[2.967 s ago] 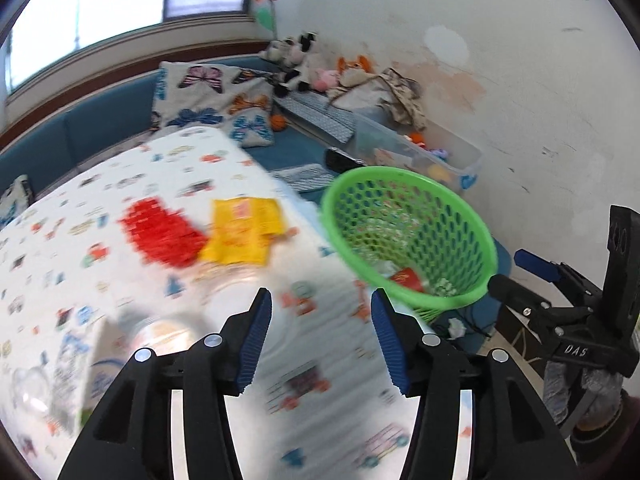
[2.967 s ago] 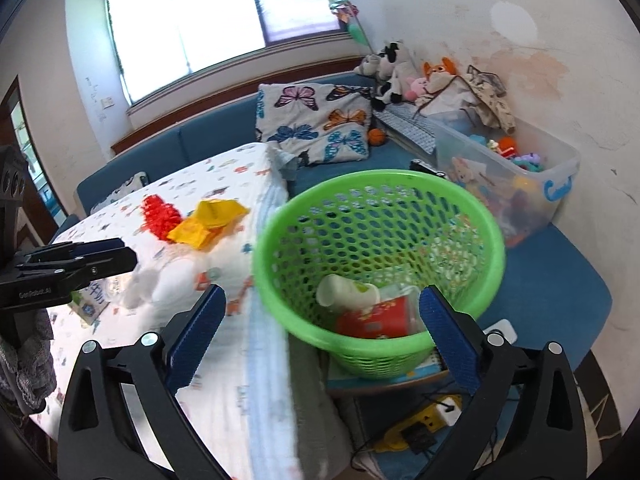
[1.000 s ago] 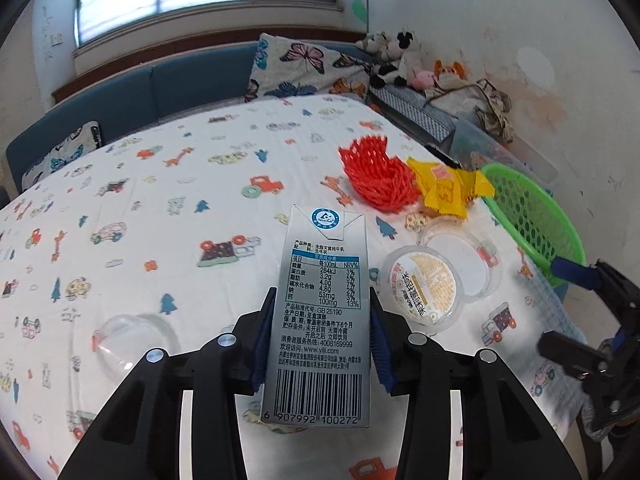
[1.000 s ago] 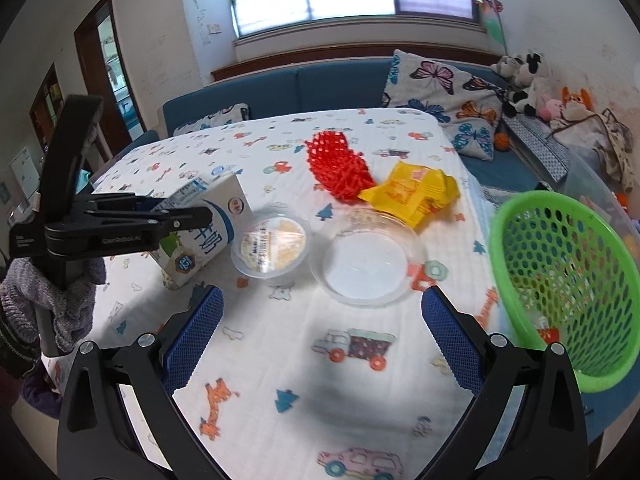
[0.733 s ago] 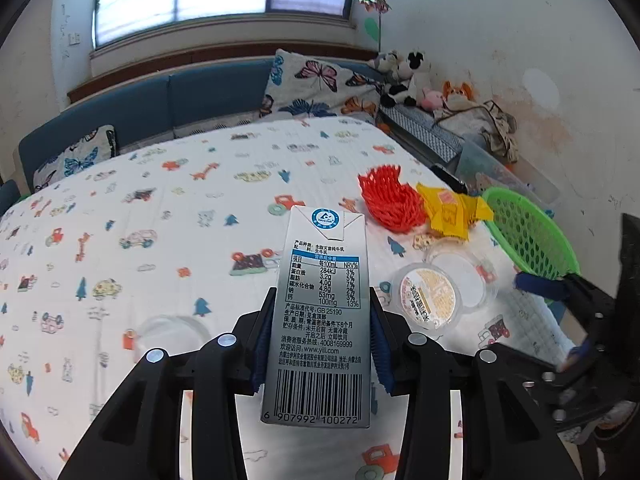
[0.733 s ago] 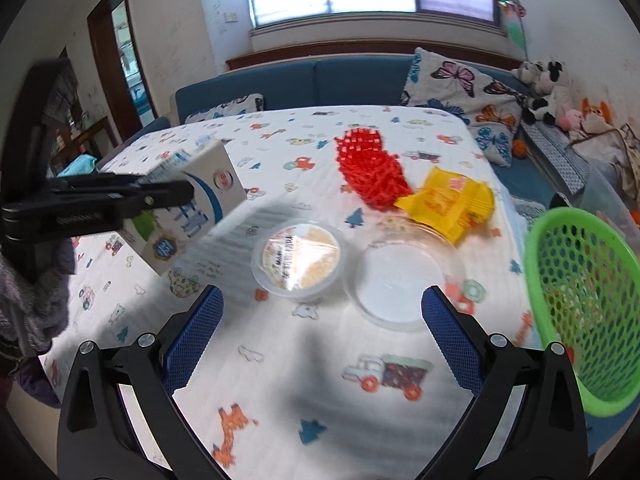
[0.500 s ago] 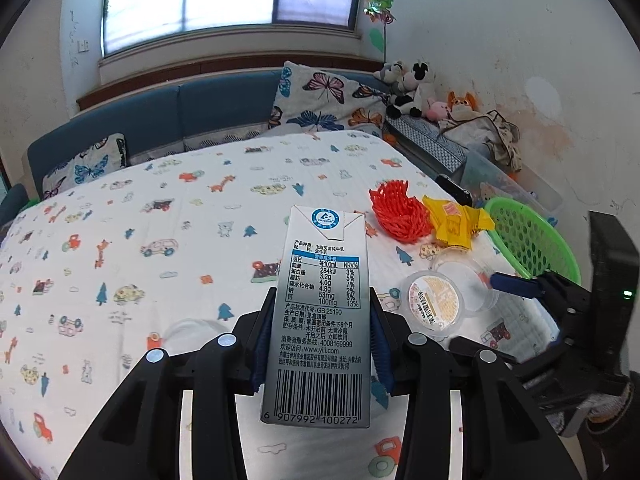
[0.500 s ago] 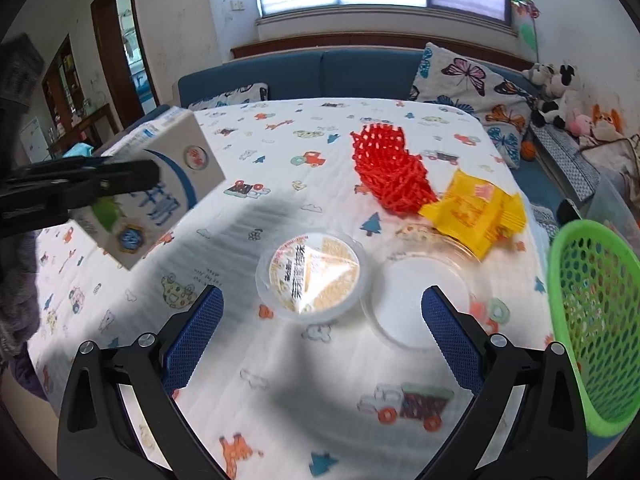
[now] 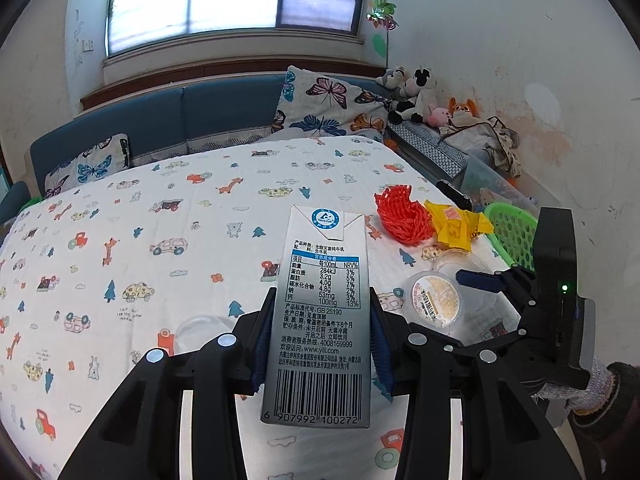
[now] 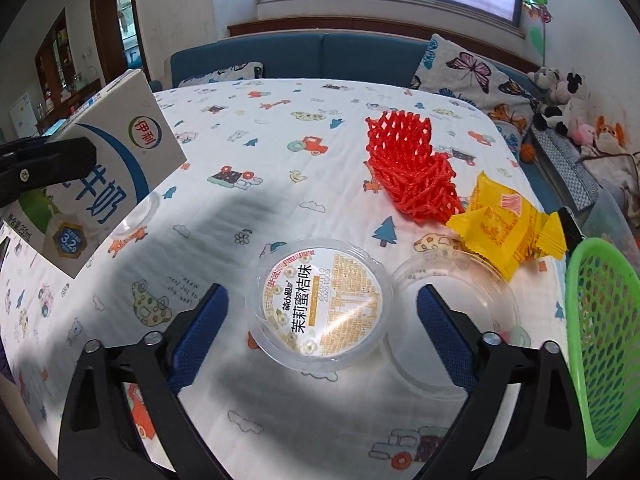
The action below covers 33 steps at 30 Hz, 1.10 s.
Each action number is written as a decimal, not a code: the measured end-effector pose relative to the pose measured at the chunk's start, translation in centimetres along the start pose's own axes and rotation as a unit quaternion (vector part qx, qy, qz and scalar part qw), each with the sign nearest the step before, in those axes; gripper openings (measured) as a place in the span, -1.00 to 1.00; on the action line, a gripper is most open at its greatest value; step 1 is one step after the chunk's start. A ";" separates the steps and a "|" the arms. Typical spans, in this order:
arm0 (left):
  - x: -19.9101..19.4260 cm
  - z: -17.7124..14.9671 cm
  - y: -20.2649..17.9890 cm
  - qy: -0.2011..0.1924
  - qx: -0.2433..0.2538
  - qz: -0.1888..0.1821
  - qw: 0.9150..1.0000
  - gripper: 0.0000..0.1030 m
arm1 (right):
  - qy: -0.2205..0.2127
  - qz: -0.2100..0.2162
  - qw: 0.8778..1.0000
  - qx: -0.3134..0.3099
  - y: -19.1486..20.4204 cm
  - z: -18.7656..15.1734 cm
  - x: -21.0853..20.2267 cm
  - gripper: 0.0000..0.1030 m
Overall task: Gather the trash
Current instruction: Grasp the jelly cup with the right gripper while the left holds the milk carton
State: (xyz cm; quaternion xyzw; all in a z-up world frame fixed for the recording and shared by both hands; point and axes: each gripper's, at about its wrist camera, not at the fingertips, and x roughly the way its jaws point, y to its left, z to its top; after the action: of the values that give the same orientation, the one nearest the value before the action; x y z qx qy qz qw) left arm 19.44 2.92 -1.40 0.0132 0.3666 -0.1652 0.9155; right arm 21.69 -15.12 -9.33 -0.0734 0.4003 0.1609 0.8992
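Note:
My left gripper [image 9: 318, 340] is shut on a milk carton [image 9: 322, 312] and holds it up above the table; the carton also shows at the left of the right wrist view [image 10: 104, 184]. My right gripper [image 10: 320, 320] is open wide, just above a round plastic cup with a printed lid [image 10: 318, 304]. An empty clear cup [image 10: 452, 312] lies right of it. A red foam net [image 10: 408, 172] and yellow wrappers [image 10: 504, 224] lie beyond. The green basket [image 10: 604, 344] stands at the table's right edge.
The table wears a white cartoon-print cloth [image 9: 160, 220]. A clear lid [image 9: 200, 332] lies under the carton. A blue sofa with butterfly cushions [image 9: 328, 108] runs behind the table. Plush toys [image 9: 416, 96] and a storage box sit at the right wall.
The left gripper took hold of the carton and lifted it higher off the table. The right gripper swung from the basket to the table and closed in on the lidded cup.

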 end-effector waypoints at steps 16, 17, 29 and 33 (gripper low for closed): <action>-0.1 -0.3 -0.2 0.002 -0.006 -0.003 1.000 -0.22 | -0.008 0.003 1.000 0.002 0.4 -0.8 -1.4 0.37; -0.1 -0.2 -0.3 0.002 -0.006 -0.004 1.000 -0.22 | -0.010 0.005 1.000 0.004 0.3 -0.9 -1.8 0.37; 0.1 0.4 -3.8 0.000 0.014 -0.029 0.999 -0.22 | -0.041 -0.002 0.999 0.018 -1.8 -2.0 -7.0 0.37; 0.4 0.8 -5.8 0.000 0.026 -0.043 0.999 -0.22 | -0.048 -0.016 0.998 0.035 -3.7 -2.7 -8.6 0.37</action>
State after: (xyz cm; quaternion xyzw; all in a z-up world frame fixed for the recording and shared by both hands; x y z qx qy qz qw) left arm 18.46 -2.78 -0.52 0.0213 0.3625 -0.2136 0.9069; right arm 15.72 -21.31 -4.70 -0.0409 0.3607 0.1358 0.9218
